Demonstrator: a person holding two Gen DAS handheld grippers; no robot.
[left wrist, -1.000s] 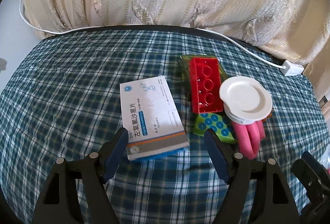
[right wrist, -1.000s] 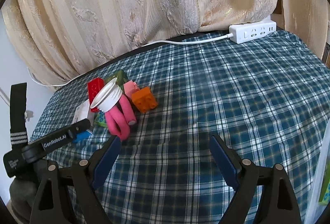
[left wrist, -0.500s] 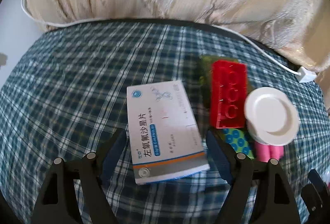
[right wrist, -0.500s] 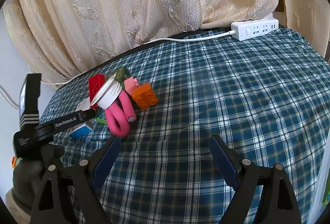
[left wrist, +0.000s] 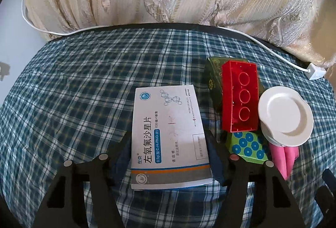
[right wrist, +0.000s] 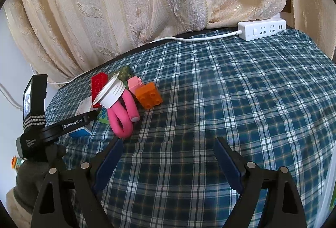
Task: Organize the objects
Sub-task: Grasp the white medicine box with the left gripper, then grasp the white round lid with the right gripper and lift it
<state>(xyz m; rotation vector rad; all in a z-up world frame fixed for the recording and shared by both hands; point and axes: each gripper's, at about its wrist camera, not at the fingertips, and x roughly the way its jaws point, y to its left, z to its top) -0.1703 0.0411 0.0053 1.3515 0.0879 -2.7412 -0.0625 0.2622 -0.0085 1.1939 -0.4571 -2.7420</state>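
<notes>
The left tongs stand open astride the near end of the flat white cardboard medicine box, which lies on the blue plaid bench just left of the red plastic building brick; the step in hand looks like grasping this box, so the next move calls for closing squarely on its long sides. The box reads "左氧氟沙星片" and "0.5g", while the right tongs, also open and empty, hover well to the box's right.

White medicine box flat on plaid cloth, beside red brick.
</notes>
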